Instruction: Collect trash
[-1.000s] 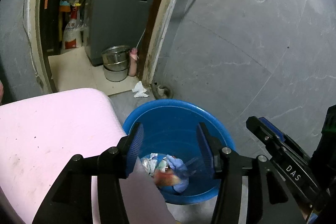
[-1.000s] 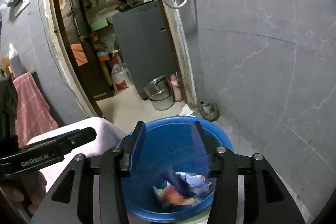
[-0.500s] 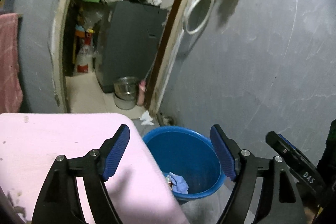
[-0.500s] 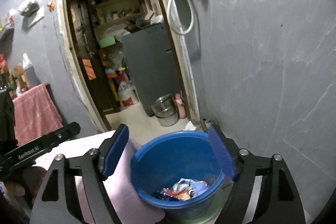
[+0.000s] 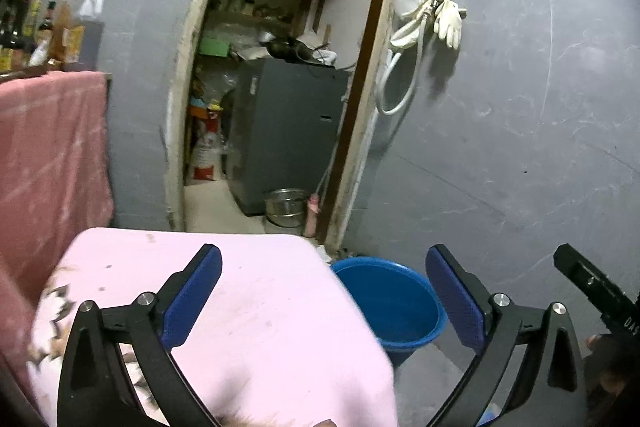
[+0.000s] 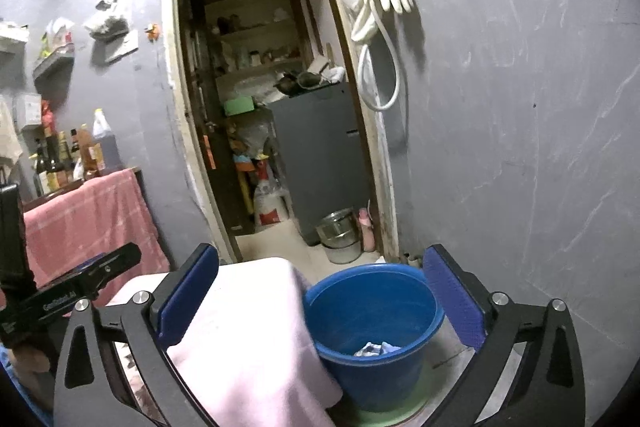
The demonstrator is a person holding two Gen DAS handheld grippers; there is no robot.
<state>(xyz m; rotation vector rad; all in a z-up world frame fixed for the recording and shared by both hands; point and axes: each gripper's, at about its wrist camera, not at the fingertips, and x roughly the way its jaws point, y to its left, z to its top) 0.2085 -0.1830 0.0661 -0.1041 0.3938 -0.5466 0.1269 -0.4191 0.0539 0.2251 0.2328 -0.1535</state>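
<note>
Both the left gripper (image 5: 324, 301) and right gripper (image 6: 320, 301) have let go, jaws still opening and empty; the trash (image 6: 376, 349), probably wrappers, now lies in the blue bucket (image 6: 400, 273) right of the pink table (image 5: 256, 291).

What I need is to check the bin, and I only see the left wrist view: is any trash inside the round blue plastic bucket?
Observer: Yes. The right wrist view shows crumpled white and blue wrappers at the bottom of the round blue plastic bucket.
Operator: What is the bucket standing on?
Observer: A pale green round mat on the floor.
Operator: Is the right gripper empty?
Observer: Yes. The right gripper has nothing between its pads, and its jaws are opening.
</note>
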